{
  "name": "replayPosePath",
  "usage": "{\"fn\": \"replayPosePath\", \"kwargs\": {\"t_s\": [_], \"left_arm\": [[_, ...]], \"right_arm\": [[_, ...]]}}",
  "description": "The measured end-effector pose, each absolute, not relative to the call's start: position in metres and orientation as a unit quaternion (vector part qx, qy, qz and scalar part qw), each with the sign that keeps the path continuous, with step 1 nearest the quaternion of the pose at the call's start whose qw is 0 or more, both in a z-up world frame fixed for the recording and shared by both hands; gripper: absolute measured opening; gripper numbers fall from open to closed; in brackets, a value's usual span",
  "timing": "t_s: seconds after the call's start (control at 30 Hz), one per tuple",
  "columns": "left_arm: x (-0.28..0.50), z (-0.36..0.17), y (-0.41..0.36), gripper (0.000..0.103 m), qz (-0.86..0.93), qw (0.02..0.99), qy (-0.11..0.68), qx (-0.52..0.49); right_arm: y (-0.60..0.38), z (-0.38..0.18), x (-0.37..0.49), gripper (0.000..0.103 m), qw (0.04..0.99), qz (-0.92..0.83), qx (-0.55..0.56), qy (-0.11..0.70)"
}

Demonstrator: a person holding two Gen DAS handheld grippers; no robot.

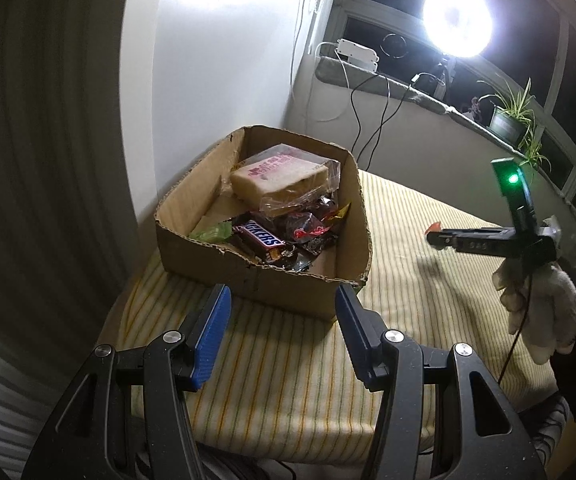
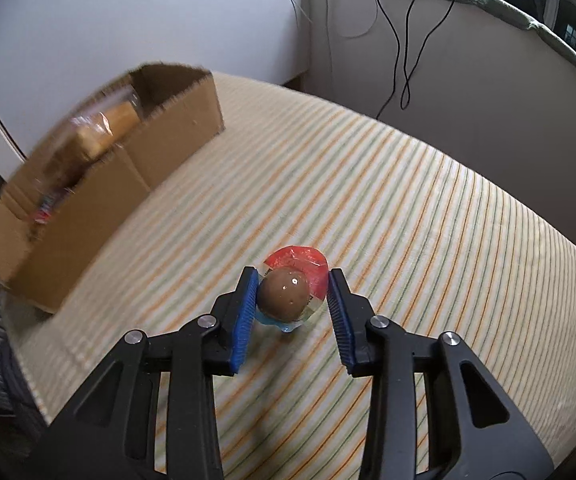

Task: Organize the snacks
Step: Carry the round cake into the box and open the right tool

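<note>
My right tongs point(image 2: 292, 285) pinch the wrapped egg point(image 2: 288, 294), seemingly just off the striped cloth point(image 2: 427, 220), while my left tongs point(image 1: 283, 304) stand wide and empty before the box point(image 1: 264, 280).

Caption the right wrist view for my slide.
Right gripper clamps a wrapped brown egg-shaped snack above the striped cloth, cardboard box at left.

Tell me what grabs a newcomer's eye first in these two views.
The glaring lamp at the dark window, upper right in the left wrist view. Below it, the cardboard box of snacks on the striped cloth, a Snickers bar on top. In the right wrist view, the right tool grips a wrapped egg on its own out on the cloth.
</note>
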State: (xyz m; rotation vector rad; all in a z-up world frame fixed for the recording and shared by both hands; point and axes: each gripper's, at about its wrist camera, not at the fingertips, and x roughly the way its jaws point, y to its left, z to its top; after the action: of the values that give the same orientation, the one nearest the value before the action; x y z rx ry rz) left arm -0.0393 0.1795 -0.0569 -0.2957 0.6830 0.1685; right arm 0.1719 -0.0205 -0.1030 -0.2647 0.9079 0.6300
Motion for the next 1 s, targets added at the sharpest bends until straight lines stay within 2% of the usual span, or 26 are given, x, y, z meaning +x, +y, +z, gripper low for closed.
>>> {"fn": "replayPosePath", "kwargs": {"t_s": [0.37,1.0], "left_arm": [[-0.045,-0.058,0.185,0.053,0.087,0.929,0.329,-0.146],[-0.051,-0.055,0.192,0.053,0.09,0.929,0.325,-0.15]], "right_arm": [[0.026,-0.055,0.125,0.037,0.834,0.373,-0.134,0.384],[0.108,-0.054,0.083,0.037,0.804,0.436,-0.173,0.365]]}}
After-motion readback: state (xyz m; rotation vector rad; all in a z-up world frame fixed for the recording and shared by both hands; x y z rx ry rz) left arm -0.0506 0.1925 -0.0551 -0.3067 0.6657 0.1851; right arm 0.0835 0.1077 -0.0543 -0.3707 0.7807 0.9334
